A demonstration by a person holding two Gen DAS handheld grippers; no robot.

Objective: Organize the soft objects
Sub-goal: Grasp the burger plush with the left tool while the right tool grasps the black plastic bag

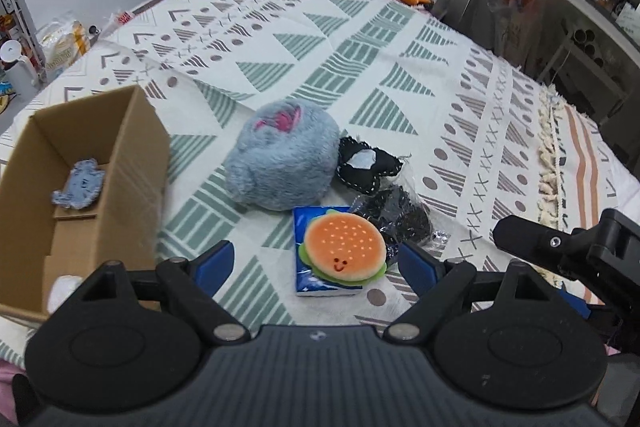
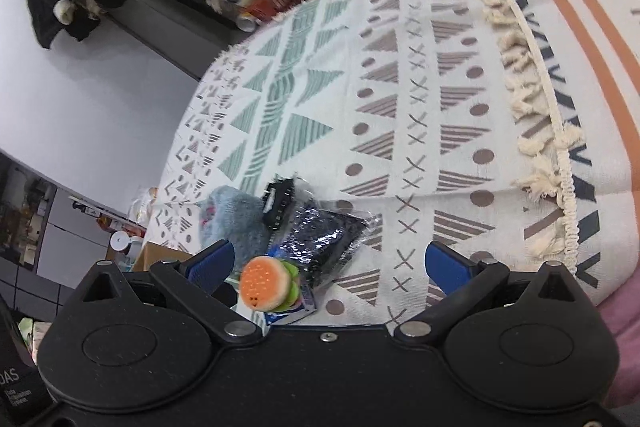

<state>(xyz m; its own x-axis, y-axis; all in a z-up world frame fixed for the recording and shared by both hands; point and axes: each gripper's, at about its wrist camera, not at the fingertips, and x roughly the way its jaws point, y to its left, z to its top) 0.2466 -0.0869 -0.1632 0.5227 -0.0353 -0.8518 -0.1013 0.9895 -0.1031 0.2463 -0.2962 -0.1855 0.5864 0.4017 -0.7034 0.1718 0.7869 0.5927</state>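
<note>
A burger plush [image 1: 344,247] lies on a blue packet [image 1: 310,277], near the front of a patterned cloth [image 1: 360,39]. Just behind it a grey plush [image 1: 280,155] rests on the cloth, with a black star plush [image 1: 366,165] touching its right side and a crinkly dark bag [image 1: 400,215] in front of the star. To the left stands an open cardboard box [image 1: 132,155] with a small blue plush [image 1: 80,187] inside. The left gripper [image 1: 316,261] hovers over the burger, fingers spread wide and holding nothing. The right gripper [image 2: 332,265] is spread too, empty, with the burger beside its left finger [image 2: 212,263].
</note>
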